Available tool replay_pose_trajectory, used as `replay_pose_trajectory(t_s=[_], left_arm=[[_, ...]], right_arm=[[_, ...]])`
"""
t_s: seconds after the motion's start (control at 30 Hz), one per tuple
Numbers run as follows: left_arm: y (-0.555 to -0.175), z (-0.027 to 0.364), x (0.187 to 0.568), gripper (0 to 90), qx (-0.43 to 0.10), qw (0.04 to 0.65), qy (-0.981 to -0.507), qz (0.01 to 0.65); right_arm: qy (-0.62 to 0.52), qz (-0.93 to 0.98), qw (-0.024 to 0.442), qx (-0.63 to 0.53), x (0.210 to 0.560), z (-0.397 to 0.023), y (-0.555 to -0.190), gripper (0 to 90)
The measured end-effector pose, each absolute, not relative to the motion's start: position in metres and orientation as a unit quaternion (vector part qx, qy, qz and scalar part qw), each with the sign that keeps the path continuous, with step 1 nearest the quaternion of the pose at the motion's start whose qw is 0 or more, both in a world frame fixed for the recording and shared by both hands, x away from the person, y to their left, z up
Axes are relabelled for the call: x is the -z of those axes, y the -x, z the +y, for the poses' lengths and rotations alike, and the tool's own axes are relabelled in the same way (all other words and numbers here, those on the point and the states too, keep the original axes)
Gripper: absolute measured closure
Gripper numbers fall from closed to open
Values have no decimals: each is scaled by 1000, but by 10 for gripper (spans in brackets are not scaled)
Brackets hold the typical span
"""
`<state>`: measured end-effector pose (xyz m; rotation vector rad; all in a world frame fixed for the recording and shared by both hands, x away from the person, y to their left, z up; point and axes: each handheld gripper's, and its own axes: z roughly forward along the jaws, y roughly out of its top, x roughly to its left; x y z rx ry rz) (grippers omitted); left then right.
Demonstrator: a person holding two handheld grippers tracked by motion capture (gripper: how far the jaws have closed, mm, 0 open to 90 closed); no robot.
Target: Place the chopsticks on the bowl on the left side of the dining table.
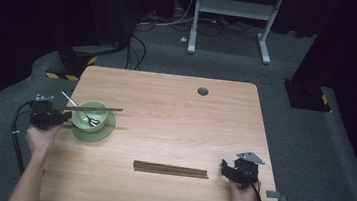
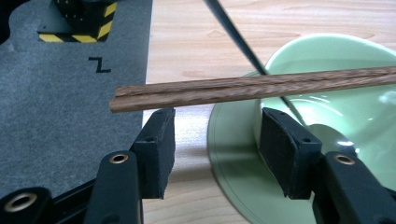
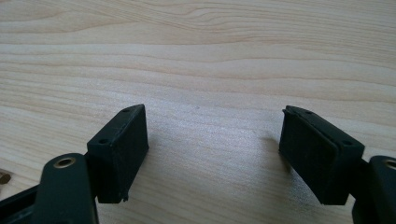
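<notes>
1. Pale wooden table [image 1: 176, 100], with 2 pairs of chopsticks on it, 1 bowl and 2 hand-held grippers.
2. Green bowl [image 1: 79, 123] on a green saucer [image 1: 105, 132], close to the left edge. Risk: a shove from the tongs alongside, sliding saucer and bowl together or tipping the bowl.
3. Left gripper [image 1: 66, 119] at the left edge, tongs spread and pinching nothing, pads just below the overhanging chopstick end. Risk: closing too low and gripping air, or catching the saucer rim instead.
4. Right gripper [image 1: 225, 170] near the front right corner, tongs spread over bare wood, well apart from everything. Little danger here.
5. Pair of brown chopsticks [image 1: 87, 108] balanced across the bowl's rim, left end reaching out past the saucer toward the left edge. Main risk: an upward nudge or a 1-sided pinch, rolling both off the rim, perhaps down to the floor.
6. Second pair [image 1: 170, 169] flat near the front edge, untouched.
7. Thin spoon [image 1: 73, 102] leaning in the bowl under the chopsticks. Risk: dislodged by any shifting of the pair above.
</notes>
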<state>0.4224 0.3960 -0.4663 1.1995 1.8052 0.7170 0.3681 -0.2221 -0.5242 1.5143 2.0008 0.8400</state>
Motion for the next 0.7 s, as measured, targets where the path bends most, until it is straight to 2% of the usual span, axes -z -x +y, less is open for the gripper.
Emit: replay_pose_trajectory(t_s=[0.7], left_arm=[[-412, 382, 456, 447, -288, 437, -490, 697]], right_arm=[[-555, 733, 245, -308, 524, -222, -368, 232]])
